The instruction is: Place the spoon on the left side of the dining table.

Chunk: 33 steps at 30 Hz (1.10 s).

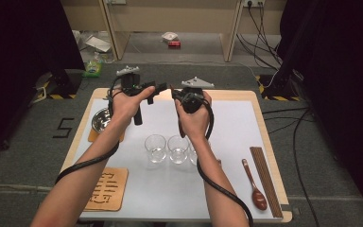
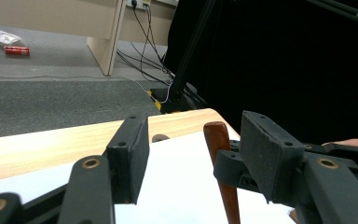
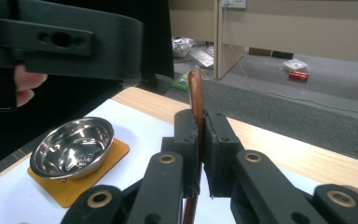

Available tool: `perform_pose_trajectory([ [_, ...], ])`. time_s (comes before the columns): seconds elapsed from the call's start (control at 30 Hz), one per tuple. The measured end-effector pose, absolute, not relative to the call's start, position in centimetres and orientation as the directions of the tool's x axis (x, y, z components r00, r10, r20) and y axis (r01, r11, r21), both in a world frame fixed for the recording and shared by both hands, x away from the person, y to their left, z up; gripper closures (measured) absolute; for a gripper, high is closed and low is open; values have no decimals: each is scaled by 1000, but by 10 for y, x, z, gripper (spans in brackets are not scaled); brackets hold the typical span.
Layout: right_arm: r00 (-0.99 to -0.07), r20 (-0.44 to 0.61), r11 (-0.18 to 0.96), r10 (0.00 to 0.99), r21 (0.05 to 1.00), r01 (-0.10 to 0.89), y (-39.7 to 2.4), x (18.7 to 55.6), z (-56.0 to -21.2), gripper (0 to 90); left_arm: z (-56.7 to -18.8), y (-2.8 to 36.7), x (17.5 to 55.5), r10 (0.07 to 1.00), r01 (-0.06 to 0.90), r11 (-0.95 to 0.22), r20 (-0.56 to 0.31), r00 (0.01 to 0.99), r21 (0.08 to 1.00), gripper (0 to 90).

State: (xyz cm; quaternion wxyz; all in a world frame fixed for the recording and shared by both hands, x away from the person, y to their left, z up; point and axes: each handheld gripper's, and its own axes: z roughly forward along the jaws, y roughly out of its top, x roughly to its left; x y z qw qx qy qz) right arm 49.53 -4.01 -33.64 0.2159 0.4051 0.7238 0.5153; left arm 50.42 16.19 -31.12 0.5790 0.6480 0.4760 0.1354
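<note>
Right jaws: the right gripper (image 3: 198, 126) has its jaws together, clamped on a red-brown wooden utensil handle (image 3: 196, 88). The rounded tip stands up above the pads.
Left jaws: the left gripper (image 2: 193, 135) has its jaws apart, one on each side of that handle and not touching it. The handle sits nearer one pad than the other.
Where the utensil is: in the air over the far part of the counter (image 1: 236, 123), between the two hands. Its lower end is hidden behind the right hand, so I cannot tell what kind of utensil it is.
Likely step: a hand-over from right to left, judging by how the jaws face each other.
Risk, off-centre grip: if the left jaws close as they stand, the nearer pad probably meets the handle first and pushes it sideways in the right jaws.
Risk, early release: the left pads would catch only the short smooth tip. If the right jaws open too soon, the utensil could pivot or slip out.
Risk, below: the glasses (image 1: 156, 147) stand just under and in front of the hands. A dropped utensil could knock one over.
Risk, to the side: the steel bowl (image 3: 72, 147) on its orange coaster (image 3: 107, 154) lies near the left hand. A low swing that way might clip it.
Farther off: the spoon (image 1: 256, 187) and chopsticks (image 1: 266, 179) lie well apart and seem out of harm's way.
</note>
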Motion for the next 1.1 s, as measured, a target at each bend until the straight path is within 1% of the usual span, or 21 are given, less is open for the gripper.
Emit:
perform_pose_trajectory([
  [0.2, -582, 107, 143, 806, 919, 367, -37, 495, -336, 849, -314, 159, 509, 762, 473, 135, -397, 512, 871, 430],
  [0.23, -589, 92, 154, 803, 923, 354, -37, 496, -337, 849, -314, 158, 509, 761, 474, 134, -397, 513, 870, 431],
  [0.37, -583, 113, 137, 804, 920, 368, -35, 495, -336, 850, -314, 155, 511, 761, 479, 129, -396, 514, 868, 433],
  [0.77, -590, 115, 135, 800, 922, 363, -34, 494, -335, 849, -313, 147, 518, 740, 488, 152, -426, 521, 860, 446],
  [0.9, -594, 106, 140, 798, 925, 353, -34, 494, -334, 849, -315, 146, 519, 742, 494, 151, -429, 516, 856, 465],
  [1.07, -588, 120, 130, 800, 922, 365, -34, 493, -335, 849, -318, 145, 520, 737, 503, 162, -443, 511, 849, 496],
  [1.1, -595, 104, 141, 797, 926, 350, -35, 494, -335, 850, -319, 144, 520, 735, 506, 165, -448, 510, 847, 504],
])
